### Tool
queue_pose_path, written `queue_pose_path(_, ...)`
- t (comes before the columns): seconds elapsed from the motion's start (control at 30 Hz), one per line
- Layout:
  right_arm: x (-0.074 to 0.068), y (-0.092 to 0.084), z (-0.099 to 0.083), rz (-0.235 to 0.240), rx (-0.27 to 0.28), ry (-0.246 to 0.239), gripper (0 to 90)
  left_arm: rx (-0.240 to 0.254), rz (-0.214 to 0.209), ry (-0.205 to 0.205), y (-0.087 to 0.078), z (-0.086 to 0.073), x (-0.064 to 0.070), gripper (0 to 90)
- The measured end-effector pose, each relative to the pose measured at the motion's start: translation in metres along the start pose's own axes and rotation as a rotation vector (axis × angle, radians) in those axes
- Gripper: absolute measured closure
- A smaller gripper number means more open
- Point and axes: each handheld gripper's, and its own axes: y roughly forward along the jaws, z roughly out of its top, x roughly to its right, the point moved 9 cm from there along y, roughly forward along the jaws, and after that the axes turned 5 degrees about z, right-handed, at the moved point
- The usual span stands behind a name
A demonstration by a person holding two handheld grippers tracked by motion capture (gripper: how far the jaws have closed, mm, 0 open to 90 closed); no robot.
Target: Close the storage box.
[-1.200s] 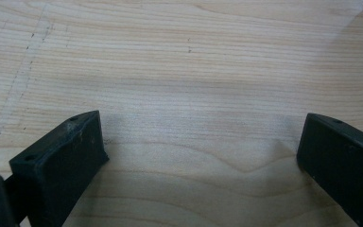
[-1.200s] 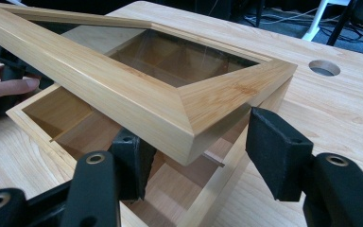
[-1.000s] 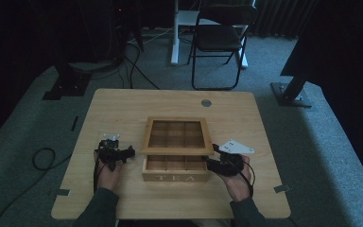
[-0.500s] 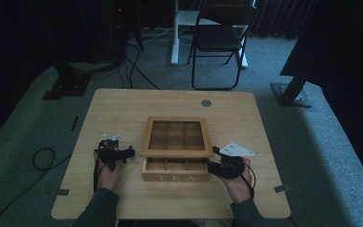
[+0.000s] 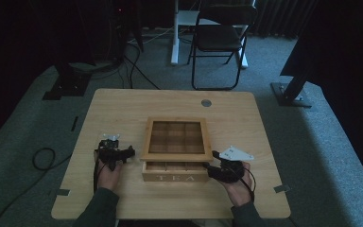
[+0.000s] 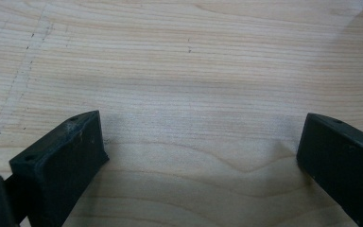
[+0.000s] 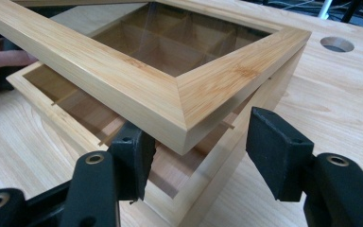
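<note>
Since the tea box (image 5: 175, 171) lid (image 7: 179, 101) looks rigid and light, lift its corner; right gripper (image 7: 198, 151) gapes around it, left gripper (image 6: 201, 151) spread wide, empty.

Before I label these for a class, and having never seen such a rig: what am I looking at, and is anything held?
A person at a table holds a two-jaw tool in each hand. The high view looks down from above; the other two views ride on the tools. In the middle stands a wooden tea box, its windowed lid raised. The left gripper, open, rests over bare wood. The right gripper is open, its jaws either side of the lid's front corner. Nothing is clamped.
</note>
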Motion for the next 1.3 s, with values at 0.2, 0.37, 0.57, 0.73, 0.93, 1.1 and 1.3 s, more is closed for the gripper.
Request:
queue_pose_path(0.2, -0.001, 0.001, -0.004, 0.008, 0.0, -0.004, 42.5, 0.0, -0.001, 0.0, 0.0, 0.0, 0.0, 1.7)
queue_pose_path(0.37, -0.002, 0.001, -0.007, 0.015, 0.0, -0.005, 42.8, 0.001, -0.001, 0.0, 0.0, 0.0, 0.0, 1.6)
queue_pose_path(0.57, -0.005, 0.003, -0.013, 0.017, -0.01, -0.006, 42.8, 0.0, -0.001, 0.0, 0.0, 0.0, 0.0, 1.7)
queue_pose_path(0.73, -0.005, 0.005, -0.017, 0.017, -0.021, -0.007, 42.8, 0.0, 0.0, 0.0, 0.0, 0.0, 0.0, 1.7)
queue_pose_path(0.93, -0.005, 0.006, -0.021, 0.016, -0.031, -0.006, 42.7, 0.0, -0.001, 0.0, 0.0, 0.0, 0.0, 1.7)
queue_pose_path(1.1, -0.005, 0.007, -0.025, 0.016, -0.044, -0.005, 42.3, 0.001, -0.001, -0.002, 0.0, 0.0, 0.0, 1.7)
queue_pose_path(1.3, -0.005, 0.007, -0.028, 0.018, -0.048, -0.007, 42.2, 0.002, -0.001, -0.002, 0.0, 0.0, 0.0, 1.6)
